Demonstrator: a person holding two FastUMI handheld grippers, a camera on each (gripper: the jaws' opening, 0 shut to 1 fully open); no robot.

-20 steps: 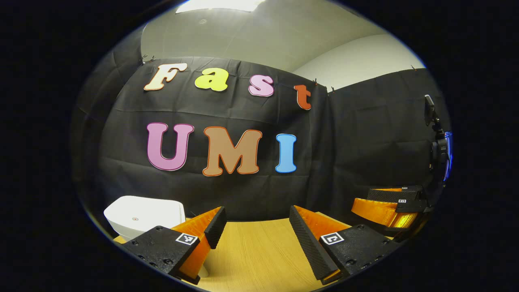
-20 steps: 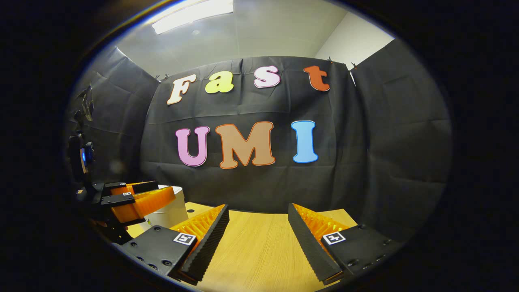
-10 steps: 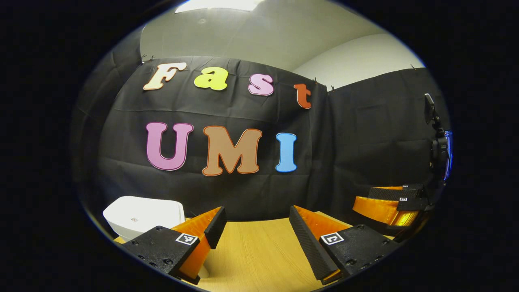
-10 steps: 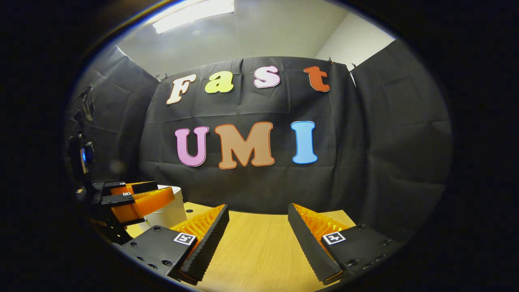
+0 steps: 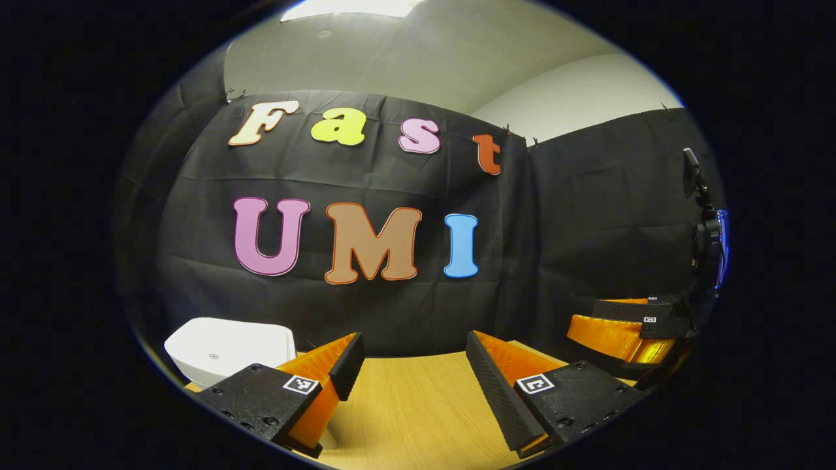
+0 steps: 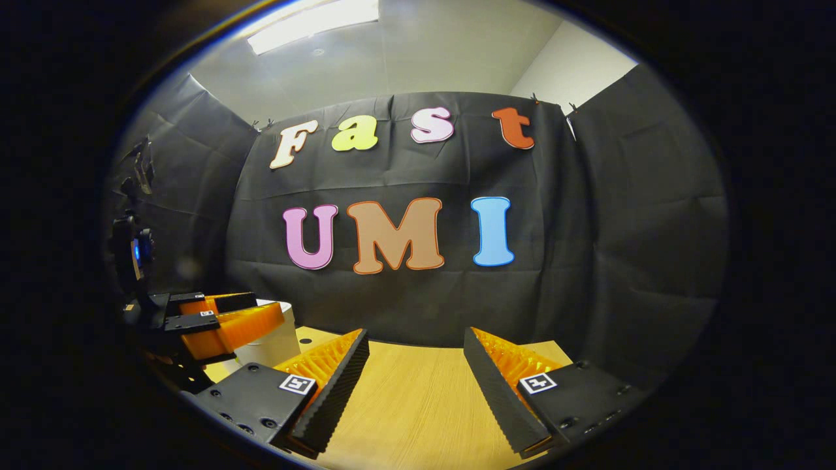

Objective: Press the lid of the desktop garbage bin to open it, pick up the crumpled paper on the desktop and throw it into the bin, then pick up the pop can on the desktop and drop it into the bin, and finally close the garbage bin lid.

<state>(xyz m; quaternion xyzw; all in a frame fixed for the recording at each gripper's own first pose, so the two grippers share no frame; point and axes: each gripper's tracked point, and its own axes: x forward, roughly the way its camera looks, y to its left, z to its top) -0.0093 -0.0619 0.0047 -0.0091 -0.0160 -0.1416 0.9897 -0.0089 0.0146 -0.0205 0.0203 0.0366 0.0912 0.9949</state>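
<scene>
Left tongs (image 5: 408, 365): fingers wide apart, holding nothing.
Right tongs (image 6: 416, 362): fingers wide apart, holding nothing.
Garbage bin (image 5: 225, 349): white, standing up, lid looks shut; just left of the left tongs.
Desk (image 6: 418, 405): light wood, under both tongs.
Room: black cloth wall (image 6: 588, 261) ahead; ceiling light (image 6: 313, 23) above.

Smooth white plastic bin (image 5: 225, 349), wood-grain matt desktop (image 5: 411, 411), ridged fingers (image 6: 336, 385)
</scene>
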